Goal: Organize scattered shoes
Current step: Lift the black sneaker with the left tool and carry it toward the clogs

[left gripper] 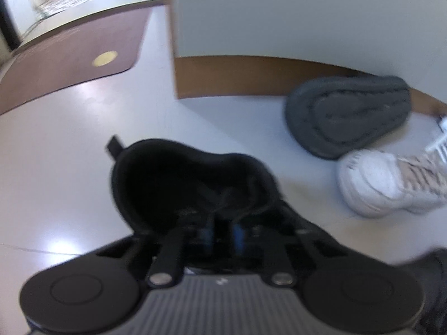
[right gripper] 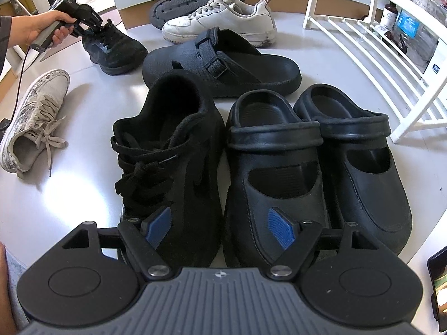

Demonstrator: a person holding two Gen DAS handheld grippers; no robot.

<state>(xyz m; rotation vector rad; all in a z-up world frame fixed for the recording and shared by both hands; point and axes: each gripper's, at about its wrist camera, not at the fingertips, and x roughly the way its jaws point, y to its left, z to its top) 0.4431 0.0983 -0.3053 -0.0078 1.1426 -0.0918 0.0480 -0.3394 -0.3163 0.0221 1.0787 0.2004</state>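
My left gripper [left gripper: 223, 234] is clamped on the black sneaker's [left gripper: 178, 184] tongue, so I'd lift slowly; right gripper [right gripper: 220, 230] hangs wide, empty.

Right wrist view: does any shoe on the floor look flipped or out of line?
Yes. The grey slipper at the back lies sole-up against the wall, behind the white sneaker. The patterned sneaker sits off alone at the left, angled away from the black pairs.

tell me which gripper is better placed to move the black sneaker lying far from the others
Left. The left gripper is already shut on the black sneaker's collar; the right gripper hangs open over the lined-up black shoes.
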